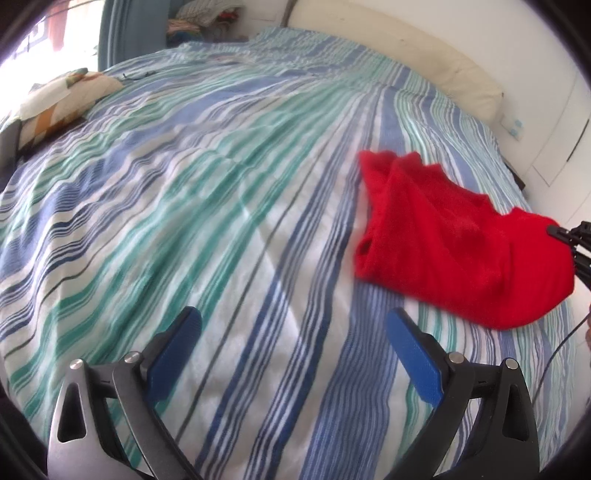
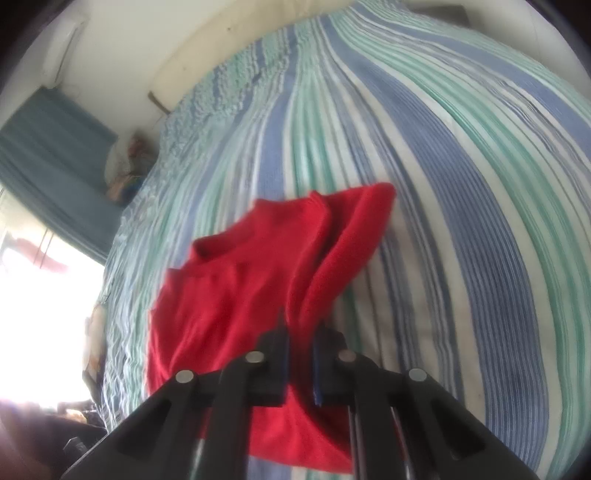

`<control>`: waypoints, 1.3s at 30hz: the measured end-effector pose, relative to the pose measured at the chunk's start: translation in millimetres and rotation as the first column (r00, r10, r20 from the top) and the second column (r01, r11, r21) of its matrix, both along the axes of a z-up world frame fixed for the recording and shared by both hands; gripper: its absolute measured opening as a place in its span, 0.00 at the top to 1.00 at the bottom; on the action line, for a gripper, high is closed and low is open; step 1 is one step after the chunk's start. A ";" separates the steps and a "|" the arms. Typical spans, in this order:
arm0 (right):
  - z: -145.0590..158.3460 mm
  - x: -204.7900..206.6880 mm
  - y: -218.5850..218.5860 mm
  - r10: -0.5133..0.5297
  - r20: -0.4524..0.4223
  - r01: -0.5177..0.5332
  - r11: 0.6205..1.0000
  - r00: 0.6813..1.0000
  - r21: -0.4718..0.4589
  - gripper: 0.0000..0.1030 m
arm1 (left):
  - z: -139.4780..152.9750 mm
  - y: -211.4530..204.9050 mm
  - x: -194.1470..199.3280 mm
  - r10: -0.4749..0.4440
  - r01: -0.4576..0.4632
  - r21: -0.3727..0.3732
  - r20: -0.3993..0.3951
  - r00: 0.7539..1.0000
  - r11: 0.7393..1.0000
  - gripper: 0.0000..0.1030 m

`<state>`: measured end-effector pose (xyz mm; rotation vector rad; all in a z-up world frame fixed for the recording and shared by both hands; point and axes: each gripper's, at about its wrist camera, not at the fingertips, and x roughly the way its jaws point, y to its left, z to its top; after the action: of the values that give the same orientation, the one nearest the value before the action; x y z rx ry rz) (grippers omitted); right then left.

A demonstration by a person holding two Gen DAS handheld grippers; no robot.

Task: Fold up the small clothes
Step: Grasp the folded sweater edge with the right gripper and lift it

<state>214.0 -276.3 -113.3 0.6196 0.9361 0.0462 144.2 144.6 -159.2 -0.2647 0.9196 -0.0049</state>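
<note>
A small red garment [image 1: 454,236] lies crumpled on the striped bedspread [image 1: 221,184], at the right of the left wrist view. My left gripper [image 1: 295,332] is open and empty, hovering over bare bedspread to the left of the garment. My right gripper [image 2: 301,332] is shut on a fold of the red garment [image 2: 240,288] and lifts that edge; its tip also shows in the left wrist view [image 1: 565,236] at the garment's right end.
A patterned pillow [image 1: 62,99] lies at the bed's far left. A cream headboard cushion [image 1: 424,55] runs along the wall. A pile of clothes [image 1: 207,18] sits beyond the bed. A bright window [image 2: 37,314] is at the left.
</note>
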 end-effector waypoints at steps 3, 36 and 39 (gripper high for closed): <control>40.6 18.9 53.8 0.121 0.057 -0.122 0.992 0.991 0.015 0.91 | 3.1 17.3 0.5 0.060 -0.060 0.018 0.013 0.998 0.998 0.03; -71.7 13.0 302.5 0.591 -0.092 -0.596 0.775 0.801 -0.210 0.66 | -2.0 45.2 2.6 0.148 -0.148 0.008 0.004 0.989 0.989 0.03; -58.9 13.3 301.8 0.603 -0.079 -0.602 0.762 0.794 -0.237 0.66 | -0.5 43.0 2.0 0.135 -0.135 0.008 0.009 0.991 0.991 0.03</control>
<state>227.3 25.5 -172.2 0.0571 1.0897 0.5033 146.3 187.5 -159.8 -0.3186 0.8914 0.1229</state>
